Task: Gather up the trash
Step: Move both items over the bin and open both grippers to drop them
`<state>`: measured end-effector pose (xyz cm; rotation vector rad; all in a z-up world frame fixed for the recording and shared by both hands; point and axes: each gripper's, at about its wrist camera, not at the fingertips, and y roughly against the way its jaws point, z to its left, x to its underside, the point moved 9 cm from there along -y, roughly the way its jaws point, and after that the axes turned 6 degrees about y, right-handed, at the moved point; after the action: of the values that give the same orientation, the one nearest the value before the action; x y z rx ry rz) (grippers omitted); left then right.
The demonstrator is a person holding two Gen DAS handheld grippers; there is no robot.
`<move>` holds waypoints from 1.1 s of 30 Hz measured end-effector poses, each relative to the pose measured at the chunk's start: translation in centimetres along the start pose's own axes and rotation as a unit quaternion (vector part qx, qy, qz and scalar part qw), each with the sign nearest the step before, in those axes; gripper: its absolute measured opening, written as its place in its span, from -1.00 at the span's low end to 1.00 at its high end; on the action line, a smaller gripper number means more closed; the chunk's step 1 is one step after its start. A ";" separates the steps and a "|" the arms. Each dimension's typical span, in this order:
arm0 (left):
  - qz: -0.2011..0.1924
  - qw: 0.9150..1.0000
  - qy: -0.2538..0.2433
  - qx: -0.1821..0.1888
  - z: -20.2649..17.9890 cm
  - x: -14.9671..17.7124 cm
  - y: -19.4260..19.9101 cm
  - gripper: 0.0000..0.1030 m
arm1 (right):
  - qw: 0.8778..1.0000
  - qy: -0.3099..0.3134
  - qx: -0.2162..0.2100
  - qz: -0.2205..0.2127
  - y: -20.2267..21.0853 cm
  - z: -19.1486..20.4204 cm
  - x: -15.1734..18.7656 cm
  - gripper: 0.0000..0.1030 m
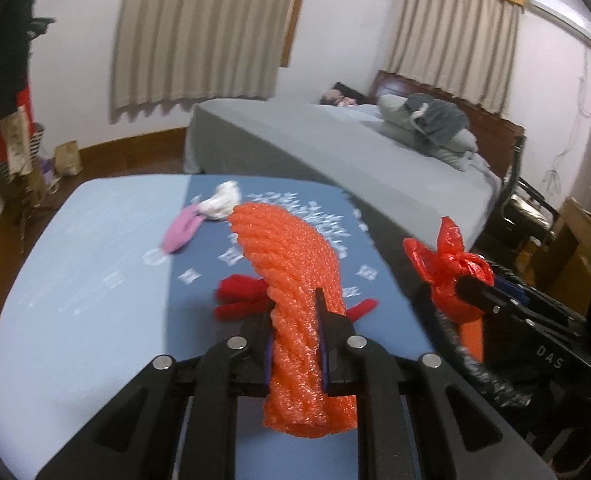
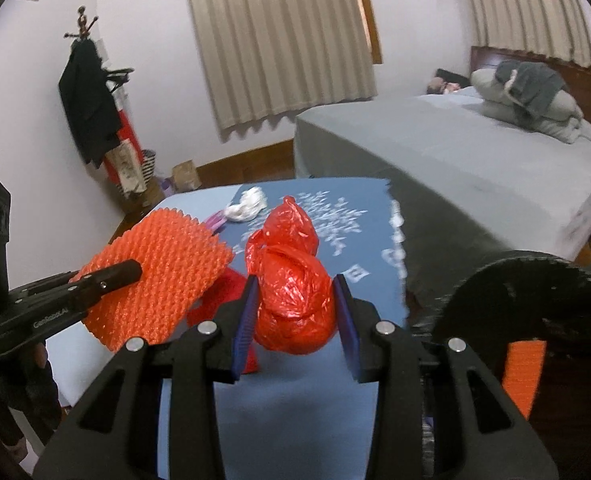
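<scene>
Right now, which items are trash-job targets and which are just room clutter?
Job:
- orange foam net, in left hand-held gripper
- red plastic bag, in right hand-held gripper
- white wad
- pink scrap

Clutter:
- bed
- pillows
- coat rack

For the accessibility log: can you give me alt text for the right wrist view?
The right hand-held gripper grips a crumpled red plastic bag above a blue table. Left of it, the left hand-held gripper holds an orange foam net. White tissue lies farther back, a grey bed behind.
</scene>
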<state>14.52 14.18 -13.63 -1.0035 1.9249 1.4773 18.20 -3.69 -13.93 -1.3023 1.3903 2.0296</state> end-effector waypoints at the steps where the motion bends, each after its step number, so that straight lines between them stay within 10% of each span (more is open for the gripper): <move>1: 0.000 1.000 -0.006 0.008 -0.8 -0.2 -0.2 -0.68 | 1.000 -0.004 0.007 -0.003 0.5 -0.8 0.0 -0.30; 33: 0.055 0.970 -0.138 0.193 -26.6 2.5 -7.9 -0.68 | 0.972 -0.108 0.208 -0.019 11.4 -21.8 6.1 -0.29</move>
<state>20.48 -13.06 -12.71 -0.4972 1.9789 1.1612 17.53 -29.00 -14.87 -0.8942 1.5625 1.6740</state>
